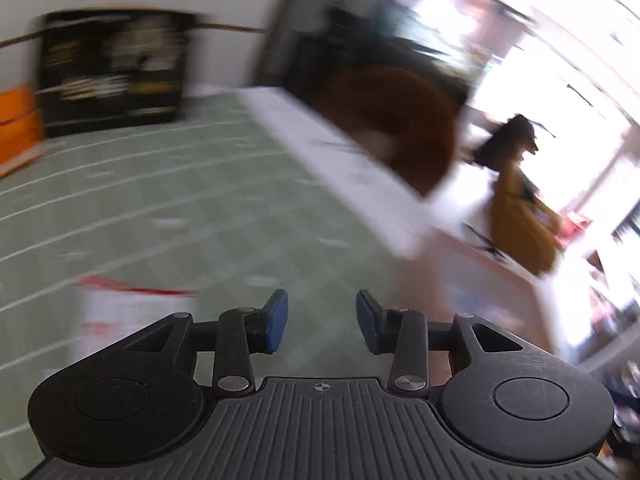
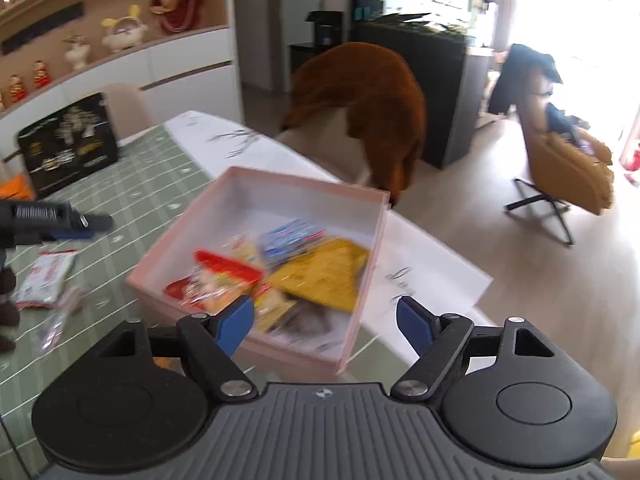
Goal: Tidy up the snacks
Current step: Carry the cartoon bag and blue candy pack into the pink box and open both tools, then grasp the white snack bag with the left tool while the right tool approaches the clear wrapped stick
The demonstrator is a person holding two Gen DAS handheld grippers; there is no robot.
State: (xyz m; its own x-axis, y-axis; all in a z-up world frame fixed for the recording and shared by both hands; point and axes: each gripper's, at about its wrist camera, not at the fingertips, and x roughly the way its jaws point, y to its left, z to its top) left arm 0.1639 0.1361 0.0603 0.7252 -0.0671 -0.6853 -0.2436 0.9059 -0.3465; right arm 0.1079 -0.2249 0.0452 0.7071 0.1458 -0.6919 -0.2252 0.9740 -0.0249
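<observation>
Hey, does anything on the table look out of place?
Yes. Two snack packets lie loose on the green checked tablecloth: a white and red packet and a clear one, outside the pink box.

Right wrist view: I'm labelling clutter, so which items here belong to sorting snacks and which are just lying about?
Job:
pink box
yellow packet inside it
red packet inside it
white packet on the tablecloth

Lying about:
black gift box
figurines on the shelf
yellow chair
</observation>
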